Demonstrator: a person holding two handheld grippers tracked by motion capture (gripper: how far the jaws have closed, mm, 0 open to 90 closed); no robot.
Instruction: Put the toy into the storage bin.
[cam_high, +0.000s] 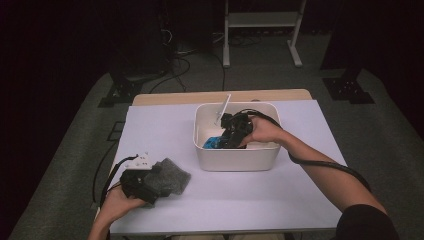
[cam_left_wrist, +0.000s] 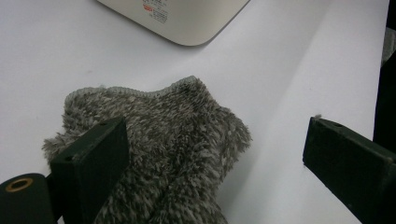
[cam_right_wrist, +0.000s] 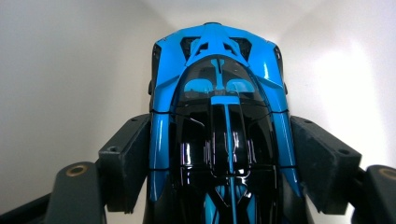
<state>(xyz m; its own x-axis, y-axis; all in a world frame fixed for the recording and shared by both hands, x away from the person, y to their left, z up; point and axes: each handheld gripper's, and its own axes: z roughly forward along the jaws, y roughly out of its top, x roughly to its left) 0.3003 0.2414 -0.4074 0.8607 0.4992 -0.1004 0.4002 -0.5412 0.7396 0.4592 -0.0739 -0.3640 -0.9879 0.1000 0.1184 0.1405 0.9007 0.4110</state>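
A blue and black toy car (cam_right_wrist: 219, 56) lies nose away from me inside the white bin (cam_high: 235, 159). My right gripper (cam_right_wrist: 224, 163) reaches into the bin, and its jaws press on the car's two sides. In the high view the right gripper (cam_high: 231, 136) is low in the bin with the car (cam_high: 212, 143) at its left. A grey fluffy cloth (cam_left_wrist: 177, 135) lies on the white table near the front left. My left gripper (cam_left_wrist: 219, 158) stands open over it, one jaw resting on the cloth and the other over bare table. The high view shows the left gripper (cam_high: 150, 181) at the cloth's (cam_high: 174, 175) near edge.
A thin white object (cam_high: 223, 107) leans on the bin's back rim. The bin's corner (cam_left_wrist: 187, 23) is just beyond the cloth. The white table cover (cam_high: 300, 195) spreads right and front of the bin. A white stand (cam_high: 262, 30) and cables are on the floor behind.
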